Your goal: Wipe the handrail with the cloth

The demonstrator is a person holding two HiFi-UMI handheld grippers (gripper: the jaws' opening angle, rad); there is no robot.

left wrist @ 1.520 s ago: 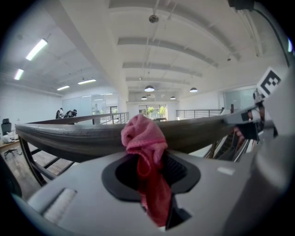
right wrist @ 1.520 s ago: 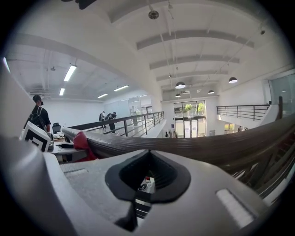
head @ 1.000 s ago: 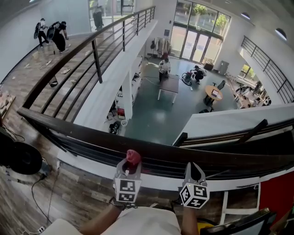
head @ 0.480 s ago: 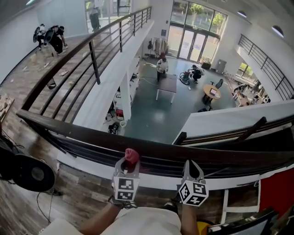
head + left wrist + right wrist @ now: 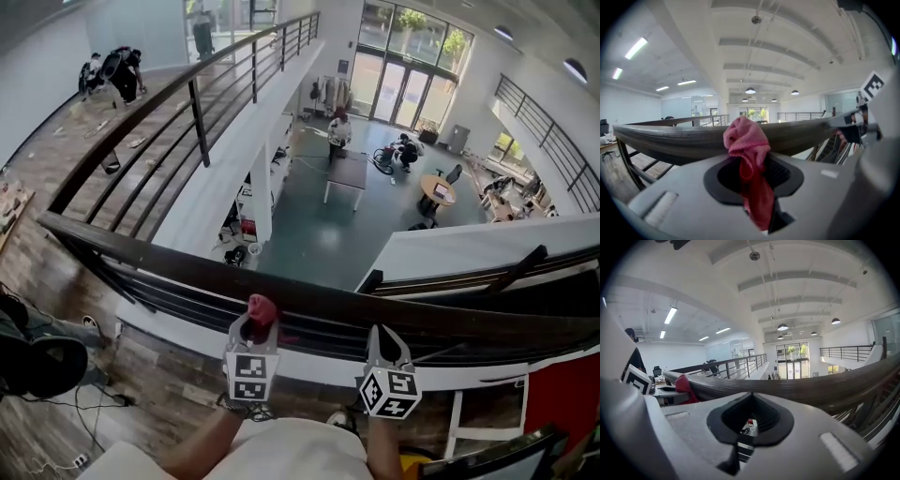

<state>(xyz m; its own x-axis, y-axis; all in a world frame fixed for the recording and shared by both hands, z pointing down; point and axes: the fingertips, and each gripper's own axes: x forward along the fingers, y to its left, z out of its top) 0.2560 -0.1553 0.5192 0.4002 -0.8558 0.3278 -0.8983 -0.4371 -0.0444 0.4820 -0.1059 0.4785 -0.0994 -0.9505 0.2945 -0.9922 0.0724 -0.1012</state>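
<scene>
Shifted slightly left along the dark handrail (image 5: pixel 394 316), the left gripper (image 5: pixel 253 328) clamps the pink cloth (image 5: pixel 263 307). The right gripper (image 5: pixel 383 339) is closed and empty. A teal atrium floor (image 5: pixel 323 239) lies below.

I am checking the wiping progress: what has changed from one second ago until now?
The left claw, shut on the pink cloth, slid slightly to the left along the handrail, and the right claw drifted the same way. Unchanged: the pink cloth is still gripped at the handrail, and the right claw is still shut and empty.
</scene>
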